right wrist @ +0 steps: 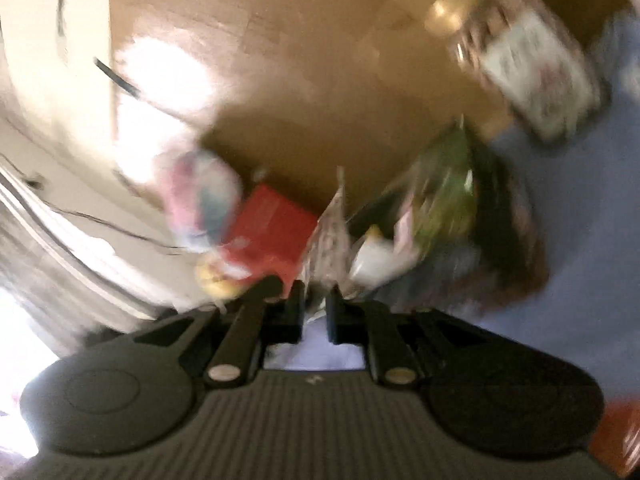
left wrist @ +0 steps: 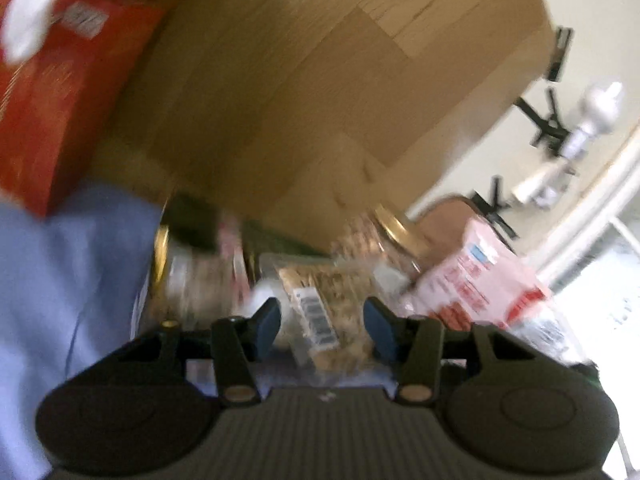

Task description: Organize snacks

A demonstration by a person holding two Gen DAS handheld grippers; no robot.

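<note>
The left wrist view is blurred. My left gripper [left wrist: 324,322] has its blue pads [left wrist: 267,320] at both sides of a clear snack packet with a barcode [left wrist: 320,312], and it appears to be gripping it. Behind it lie jars with gold lids [left wrist: 192,272] and a pink packet [left wrist: 472,276]. In the right wrist view my right gripper [right wrist: 315,308] stands nearly closed. A thin clear crinkly packet [right wrist: 330,236] runs forward out of its narrow gap and looks pinched there. Past it are a red box [right wrist: 272,232], a green bag [right wrist: 444,192] and a labelled jar [right wrist: 532,68].
A lilac cloth [left wrist: 60,280] covers the near side of the wooden table [left wrist: 300,100]. A large red box [left wrist: 52,100] stands at the left. A pastel packet [right wrist: 200,200], a yellow item [right wrist: 216,276] and a white item [right wrist: 380,260] crowd the pile. Black legs [left wrist: 548,120] stand beyond the table's edge.
</note>
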